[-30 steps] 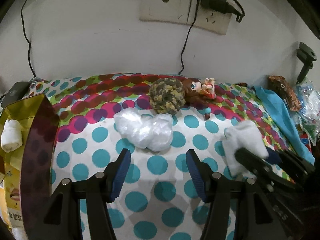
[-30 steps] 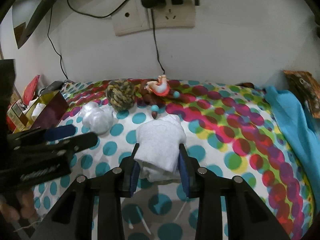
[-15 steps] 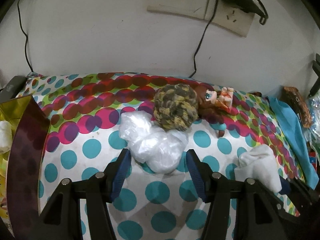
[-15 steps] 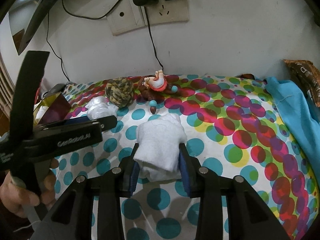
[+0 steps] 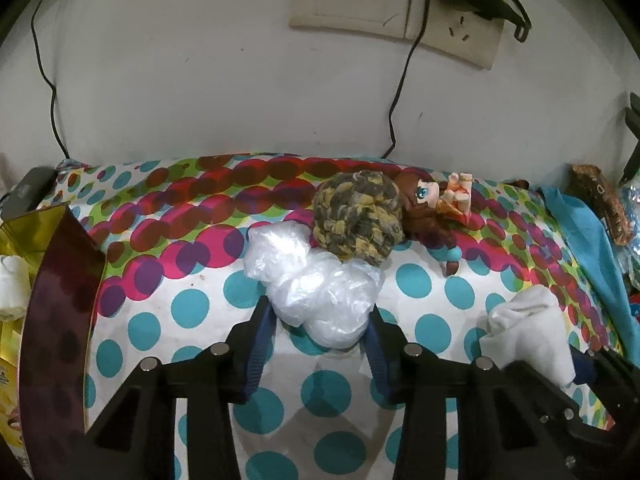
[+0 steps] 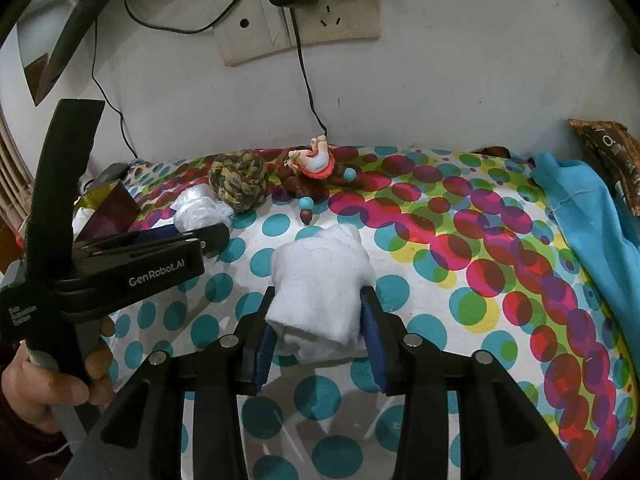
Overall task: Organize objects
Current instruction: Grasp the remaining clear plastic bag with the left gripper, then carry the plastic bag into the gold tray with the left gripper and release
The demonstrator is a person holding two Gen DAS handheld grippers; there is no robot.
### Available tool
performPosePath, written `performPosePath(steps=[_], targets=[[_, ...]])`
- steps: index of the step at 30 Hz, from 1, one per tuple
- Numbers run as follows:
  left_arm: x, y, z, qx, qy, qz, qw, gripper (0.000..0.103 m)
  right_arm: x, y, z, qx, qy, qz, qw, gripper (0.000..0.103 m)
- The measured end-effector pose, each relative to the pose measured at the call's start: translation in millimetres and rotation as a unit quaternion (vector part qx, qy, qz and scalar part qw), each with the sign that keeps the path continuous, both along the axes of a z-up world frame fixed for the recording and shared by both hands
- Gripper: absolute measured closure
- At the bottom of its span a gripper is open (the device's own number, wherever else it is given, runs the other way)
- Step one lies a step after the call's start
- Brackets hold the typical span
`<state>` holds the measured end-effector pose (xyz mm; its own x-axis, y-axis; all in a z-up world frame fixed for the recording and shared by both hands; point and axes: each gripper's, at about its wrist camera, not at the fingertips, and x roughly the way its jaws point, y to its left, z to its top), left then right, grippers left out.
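L hand-held gripper (image 5: 322, 320): jaws just closing onto plastic bag (image 5: 316, 292); squeeze gently, lift straight.
R hand-held gripper (image 6: 318, 332): just loosening, pads touching white sock (image 6: 320, 280).

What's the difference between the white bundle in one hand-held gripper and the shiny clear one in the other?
The white cloth roll is matte, soft fabric; the crumpled plastic bag is glossy and see-through. The cloth roll sits alone on the dotted sheet; the plastic bag touches the yarn ball. The cloth roll lies between the right hand-held gripper, the plastic bag between the left hand-held gripper. Both are pale, squashy bundles.
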<state>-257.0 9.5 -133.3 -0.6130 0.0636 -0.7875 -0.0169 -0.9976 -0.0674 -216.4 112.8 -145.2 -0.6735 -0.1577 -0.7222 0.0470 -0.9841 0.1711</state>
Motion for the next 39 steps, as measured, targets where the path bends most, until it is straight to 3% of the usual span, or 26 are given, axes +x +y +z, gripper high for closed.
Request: performPosePath(steps=[26, 39], targets=[[27.5, 2.2, 9.7, -0.032, 0.006, 0.006, 0.9995, 0.060, -6.7, -4.9, 3.3, 0.006, -0.003, -0.003, 1.000, 0.065], [97.4, -39.6, 48.9, -0.023, 0.041, 0.035, 0.9983, 0.060, -14.6, -10.1, 13.2, 0.021, -0.007, -0.005, 1.000, 0.064]])
